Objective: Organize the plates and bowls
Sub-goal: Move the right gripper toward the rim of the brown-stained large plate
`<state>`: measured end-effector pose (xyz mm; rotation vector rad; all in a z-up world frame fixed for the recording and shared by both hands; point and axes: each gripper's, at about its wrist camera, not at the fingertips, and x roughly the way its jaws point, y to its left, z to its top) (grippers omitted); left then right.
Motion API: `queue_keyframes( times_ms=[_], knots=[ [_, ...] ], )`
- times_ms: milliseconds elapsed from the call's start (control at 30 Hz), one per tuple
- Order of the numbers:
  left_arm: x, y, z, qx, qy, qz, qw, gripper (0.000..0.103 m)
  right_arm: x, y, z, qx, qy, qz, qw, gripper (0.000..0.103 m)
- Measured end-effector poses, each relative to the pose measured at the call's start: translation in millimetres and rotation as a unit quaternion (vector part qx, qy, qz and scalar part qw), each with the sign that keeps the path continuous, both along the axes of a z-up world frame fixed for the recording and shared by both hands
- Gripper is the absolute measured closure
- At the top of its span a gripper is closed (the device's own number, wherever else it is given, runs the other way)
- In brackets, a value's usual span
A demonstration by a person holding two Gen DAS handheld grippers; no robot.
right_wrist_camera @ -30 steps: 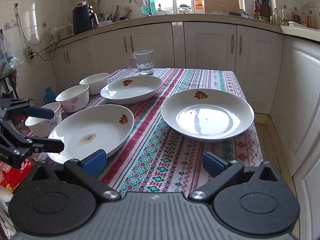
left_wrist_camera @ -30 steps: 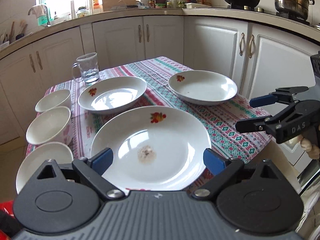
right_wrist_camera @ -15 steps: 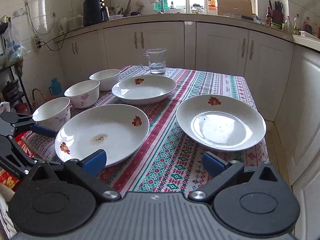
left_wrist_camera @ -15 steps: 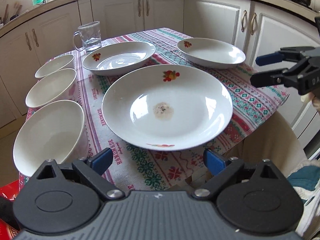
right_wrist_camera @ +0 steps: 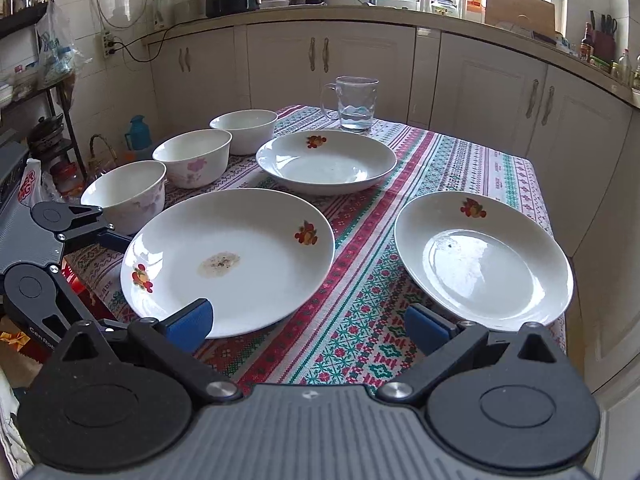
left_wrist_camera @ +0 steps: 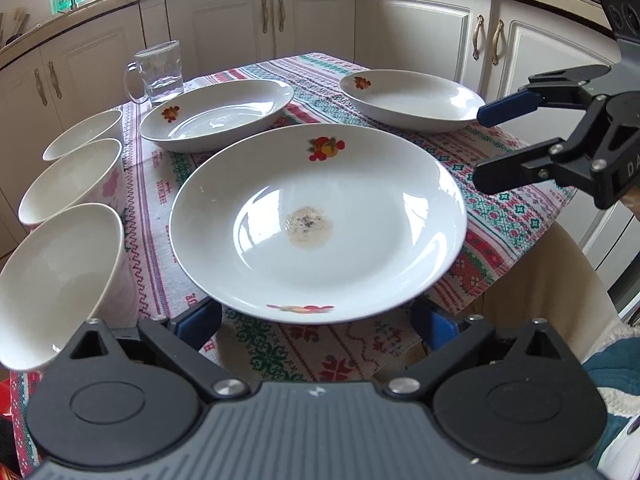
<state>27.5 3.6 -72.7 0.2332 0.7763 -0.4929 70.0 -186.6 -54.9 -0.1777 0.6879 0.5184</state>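
On the patterned tablecloth (right_wrist_camera: 352, 344) three plates and three bowls are all laid out singly; nothing is stacked yet. Over the last second the left gripper (left_wrist_camera: 316, 320) has tipped down and closed in from the near edge, so the big stained plate (left_wrist_camera: 320, 220), which was farther ahead, now sits right at its fingertips. That looks like the start of the sorting: this plate is probably the first pick. The right gripper (right_wrist_camera: 308, 326) has risen a little and still hangs off the near right side, facing the gap between the stained plate and the right plate (right_wrist_camera: 484, 260).

Both tools have their jaws spread wide and hold nothing. The left one's blue pads (left_wrist_camera: 200, 320) sit at either side of the stained plate's near rim, seemingly tucked just under it; whether they touch it is hard to tell. The far plate (left_wrist_camera: 216, 116) lies behind, near the glass mug (left_wrist_camera: 158, 72). The bowls (left_wrist_camera: 72, 180) line the left edge, well clear of the right tool.
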Motion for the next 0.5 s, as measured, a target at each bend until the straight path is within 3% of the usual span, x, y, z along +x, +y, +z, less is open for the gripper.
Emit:
queue_keyframes(
  times_ms=[500],
  knots=[
    [0, 1, 2, -0.016, -0.01, 0.026, 0.9995, 0.001, 48, 23, 0, -0.017, 0.035, 0.129, 0.991, 0.0]
  ],
)
